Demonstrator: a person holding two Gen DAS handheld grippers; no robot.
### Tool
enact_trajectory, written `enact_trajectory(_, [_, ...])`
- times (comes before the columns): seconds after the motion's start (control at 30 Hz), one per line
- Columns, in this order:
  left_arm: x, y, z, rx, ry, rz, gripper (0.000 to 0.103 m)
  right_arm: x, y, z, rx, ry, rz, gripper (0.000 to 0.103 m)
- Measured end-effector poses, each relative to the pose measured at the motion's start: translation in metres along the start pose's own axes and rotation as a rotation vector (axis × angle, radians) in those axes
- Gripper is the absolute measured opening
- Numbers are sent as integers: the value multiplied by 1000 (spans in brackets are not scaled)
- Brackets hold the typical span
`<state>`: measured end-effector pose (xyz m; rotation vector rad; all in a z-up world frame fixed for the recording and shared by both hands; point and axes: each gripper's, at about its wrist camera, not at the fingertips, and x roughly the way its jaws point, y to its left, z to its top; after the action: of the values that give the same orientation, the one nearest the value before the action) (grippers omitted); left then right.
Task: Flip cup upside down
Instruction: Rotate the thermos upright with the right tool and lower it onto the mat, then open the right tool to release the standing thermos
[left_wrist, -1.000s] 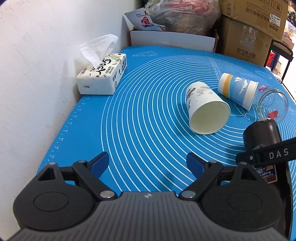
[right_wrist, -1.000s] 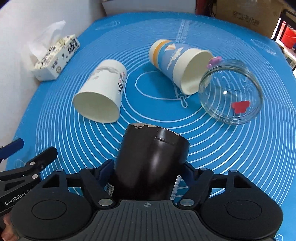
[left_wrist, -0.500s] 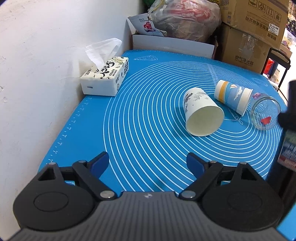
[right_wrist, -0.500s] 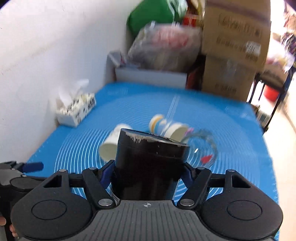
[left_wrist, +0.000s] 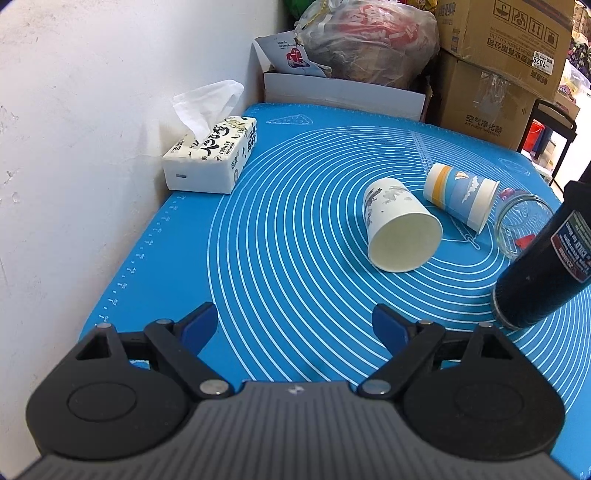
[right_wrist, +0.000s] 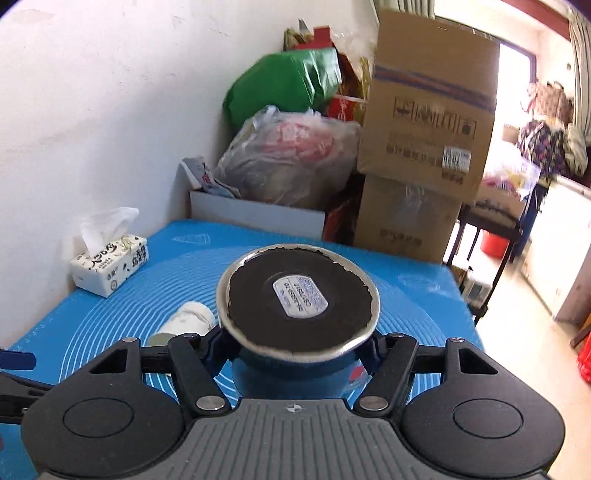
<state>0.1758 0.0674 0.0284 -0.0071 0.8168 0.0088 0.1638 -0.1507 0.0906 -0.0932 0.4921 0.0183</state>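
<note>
My right gripper is shut on a dark metal cup. The cup is turned over, its worn base with a label facing the right wrist camera. In the left wrist view the same cup is tilted, its mouth down near the blue mat at the right. My left gripper is open and empty above the mat's near edge. A white paper cup, a blue and orange paper cup and a glass jar lie on their sides mid-mat.
A tissue box stands by the white wall at the left. A white box, a plastic bag and cardboard boxes line the back edge. A black frame stands at the far right.
My right gripper has rotated the dark cup from lying with its side up to base-up, mouth-down, and lifted its view toward the room. The left gripper has stayed open and almost still.
</note>
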Motion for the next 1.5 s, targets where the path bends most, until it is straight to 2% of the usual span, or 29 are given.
enact_trajectory(0.27, [0,0,-1,-1,0,0,90,6,4,0,-15,3,-5,66])
enact_trajectory(0.5, [2,-4,-3,8,2,-7,90,19,-6,5,46,9,-7,65])
enact_trajectory(0.77, [4,-6,-1,6,3,-18,90,22,1,5,5,6,-19,66])
enact_trajectory(1.0, [4,-11,0,11,0,-32,90,23,-2,4,1,23,-23,84])
enact_trajectory(1.07, [1,-12,-1,12,-5,-39,90,22,-3,4,5,25,-20,98])
enact_trajectory(1.1, [-1,-13,-1,14,-9,-43,90,20,-4,4,7,22,-20,100])
enact_trajectory(1.3, [-19,-19,-7,9,-52,-63,90,-3,-7,-3,12,17,-11,103])
enact_trajectory(1.5, [-48,-26,-19,14,-105,-70,90,-37,-19,-17,89,30,20,103])
